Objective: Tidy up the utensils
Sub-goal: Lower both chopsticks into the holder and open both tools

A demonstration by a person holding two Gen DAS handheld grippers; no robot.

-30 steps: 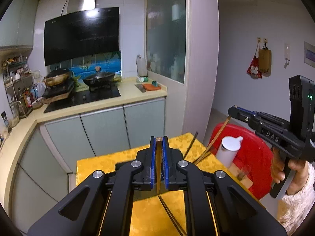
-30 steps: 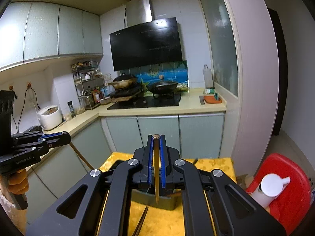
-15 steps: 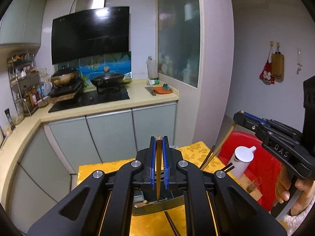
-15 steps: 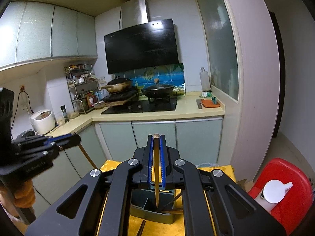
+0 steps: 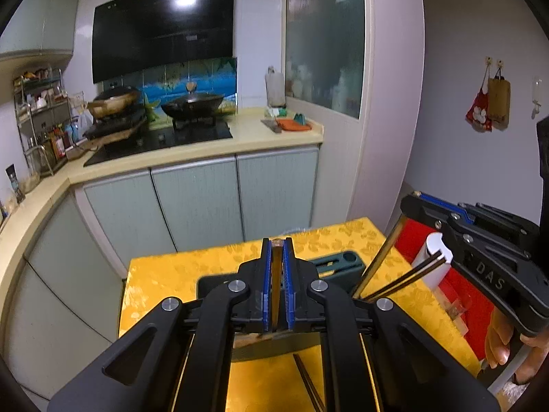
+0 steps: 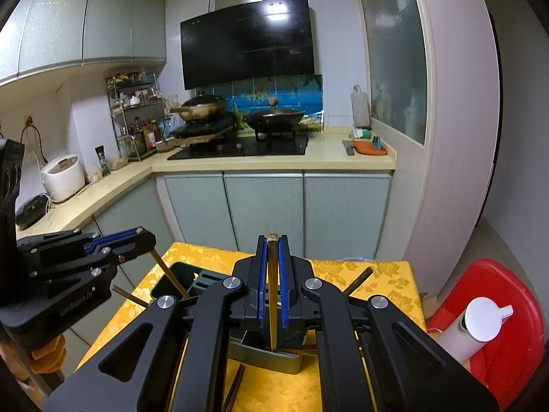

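My left gripper (image 5: 276, 242) is shut on a brown chopstick (image 5: 276, 274) that stands upright between its blue pads. My right gripper (image 6: 272, 238) is shut on a second brown chopstick (image 6: 272, 295), whose lower end reaches down into the dark green utensil holder (image 6: 274, 358). In the left wrist view the holder (image 5: 343, 266) sits on the yellow tablecloth (image 5: 164, 271) just beyond my fingers. The right gripper (image 5: 413, 201) hangs over its right side. In the right wrist view the left gripper (image 6: 142, 237) slants its chopstick (image 6: 168, 274) into the holder's left compartment. Dark chopsticks (image 5: 405, 278) lean out of the holder.
A loose chopstick (image 5: 308, 382) lies on the cloth near the table's front. A red stool (image 6: 497, 295) with a white bottle (image 6: 477, 322) on it stands right of the table. Kitchen cabinets (image 5: 199, 202) and a counter with a stove lie beyond the far edge.
Both grippers have come down and forward towards the table, each still holding its chopstick. The holder has come into view under them, and both chopsticks' lower ends now reach it.
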